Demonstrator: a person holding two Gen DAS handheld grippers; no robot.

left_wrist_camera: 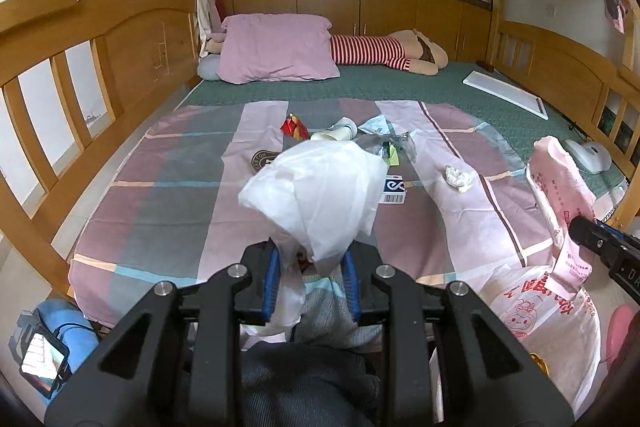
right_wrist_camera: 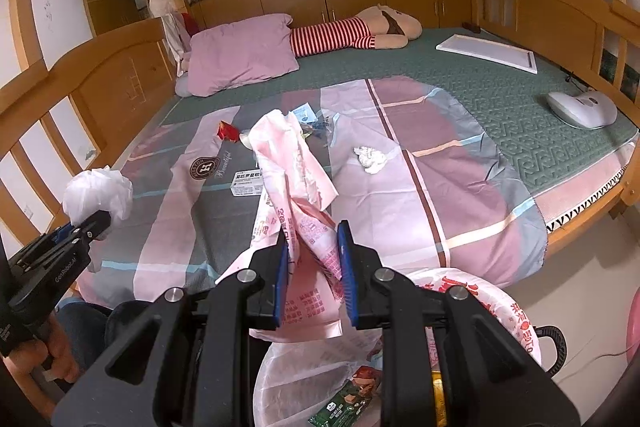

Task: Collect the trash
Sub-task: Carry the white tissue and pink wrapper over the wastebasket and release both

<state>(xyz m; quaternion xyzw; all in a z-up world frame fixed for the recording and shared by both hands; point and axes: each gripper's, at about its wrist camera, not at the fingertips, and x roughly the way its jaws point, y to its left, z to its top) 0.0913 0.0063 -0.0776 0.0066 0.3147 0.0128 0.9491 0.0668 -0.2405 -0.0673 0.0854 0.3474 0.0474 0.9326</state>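
From the left wrist view, the left claw [left_wrist_camera: 310, 267] is seen clenched on a crumpled white plastic bag [left_wrist_camera: 316, 187], which balloons up just ahead of the blue pads. The film is judged very light, limp and slippery — it is best pinched at a gathered fold, as here, since a single layer could slide out. Beyond the claw, more trash is scattered on the bed: a red wrapper [left_wrist_camera: 294, 127], a paper cup [left_wrist_camera: 334, 135], a small white box [left_wrist_camera: 394, 191] and, ahead to the right, a tissue wad [left_wrist_camera: 458, 177]. At the far right the right claw [left_wrist_camera: 576, 231] is seen gripping the pink-printed bag [left_wrist_camera: 560, 187].

From the right wrist view, the right claw [right_wrist_camera: 312, 259] is clenched on a twisted handle of that pink-printed bag, whose open mouth [right_wrist_camera: 480, 291] sags directly below the claw with wrappers already inside. The bag is thin and floppy, so its mouth is judged likely to collapse unless held up by the rim. The left claw [right_wrist_camera: 94, 223] is seen well off to the left with the white bag.

The trash lies on a plaid sheet [right_wrist_camera: 460, 187] spread over a green mattress [right_wrist_camera: 500, 95] — a soft, yielding bed within a wooden frame [right_wrist_camera: 100, 67], with a pink pillow [right_wrist_camera: 240, 55] and a striped plush toy [right_wrist_camera: 360, 31] far ahead.
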